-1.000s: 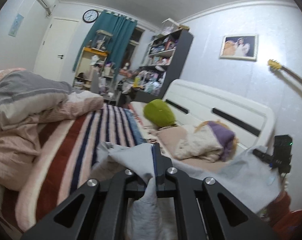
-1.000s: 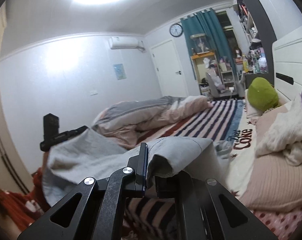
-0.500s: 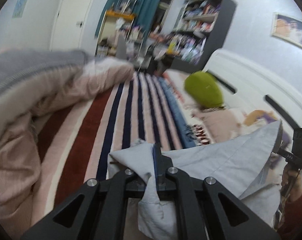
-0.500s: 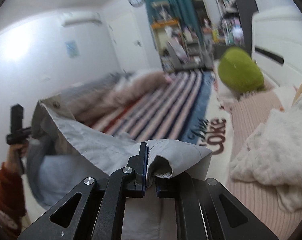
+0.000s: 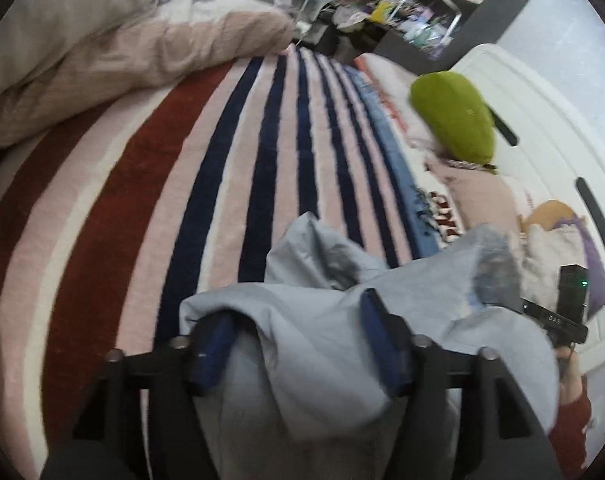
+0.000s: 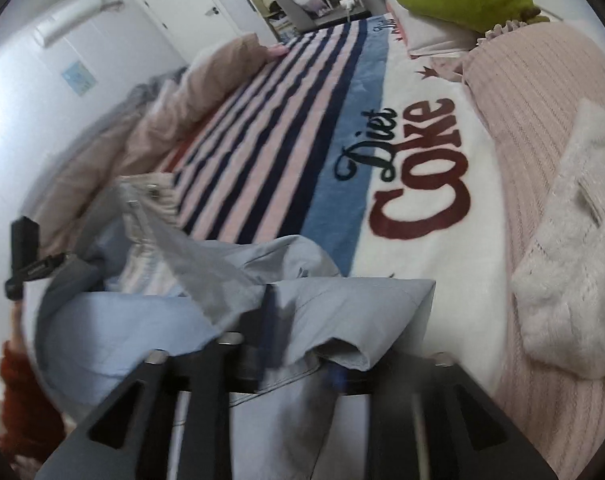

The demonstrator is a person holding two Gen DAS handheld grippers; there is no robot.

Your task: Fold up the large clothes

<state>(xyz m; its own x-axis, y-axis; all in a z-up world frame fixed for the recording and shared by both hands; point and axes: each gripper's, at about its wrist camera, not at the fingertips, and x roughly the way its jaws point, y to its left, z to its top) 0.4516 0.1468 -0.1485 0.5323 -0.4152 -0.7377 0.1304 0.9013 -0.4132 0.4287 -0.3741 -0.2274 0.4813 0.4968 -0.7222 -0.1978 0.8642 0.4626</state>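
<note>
Between the left tongs (image 5: 298, 344), jaws spreading apart, a fold of the pale blue garment (image 5: 402, 304) lies loose, pads not pressing it. Right tongs (image 6: 302, 356) also opening, garment (image 6: 150, 320) draped over and between the blurred fingers; contact with the pads unclear. Ahead of both, the striped blanket (image 5: 206, 184) on the bed, green cushion (image 5: 454, 120) beyond.

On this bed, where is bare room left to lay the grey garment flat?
Free: the striped blanket, between the bunched duvet and the Diet Coke lettering, beyond the grey garment. Crowded: the headboard side, with green plush, pink pillow and white fluffy garment.
</note>
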